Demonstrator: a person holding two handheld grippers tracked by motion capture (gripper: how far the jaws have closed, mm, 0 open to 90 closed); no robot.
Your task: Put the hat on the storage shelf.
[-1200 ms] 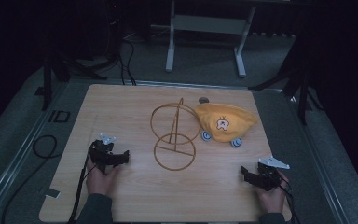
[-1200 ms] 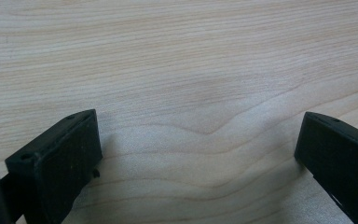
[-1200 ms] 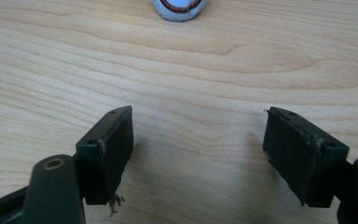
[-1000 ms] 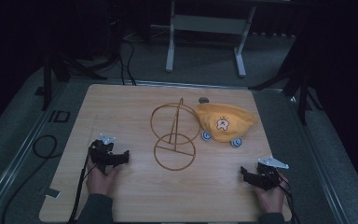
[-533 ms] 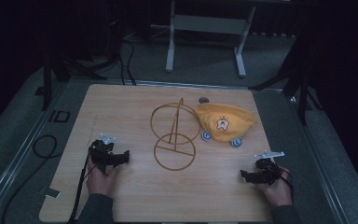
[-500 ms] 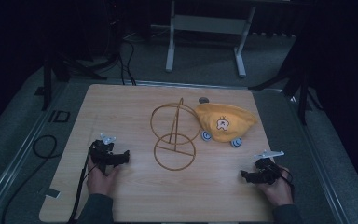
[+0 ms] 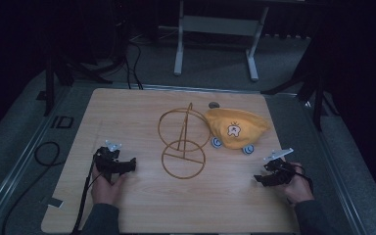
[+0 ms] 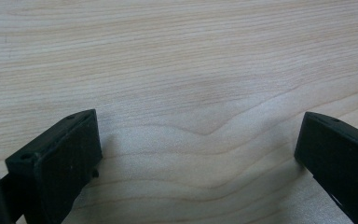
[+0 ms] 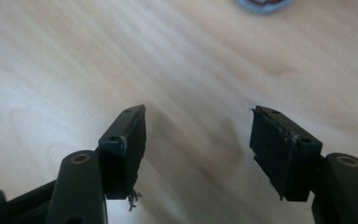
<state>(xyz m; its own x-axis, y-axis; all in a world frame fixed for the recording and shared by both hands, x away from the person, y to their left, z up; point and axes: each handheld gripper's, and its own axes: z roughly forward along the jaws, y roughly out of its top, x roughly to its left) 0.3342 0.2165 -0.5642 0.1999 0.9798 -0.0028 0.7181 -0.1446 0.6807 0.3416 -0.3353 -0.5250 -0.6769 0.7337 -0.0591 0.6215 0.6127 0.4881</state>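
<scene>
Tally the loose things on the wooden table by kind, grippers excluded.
Yellow fabric cap with a white cartoon print: 1
Gold wire stand of two rings and an upright: 1
Small blue round discs at the cap's near edge: 2
Small dark round object behind the cap: 1
Total: 5

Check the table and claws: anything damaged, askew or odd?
Minor wear: the right claw has frayed pad edges, with a tuft hanging below one pad. The yellow cap lies beside the wire stand, not on it. Nothing spilled.

Dim room, grey carpet floor (image 7: 293, 63), pale wooden table (image 7: 127, 112), metal stand (image 7: 215, 29) behind (cables (image 7: 132, 54) nearby)
</scene>
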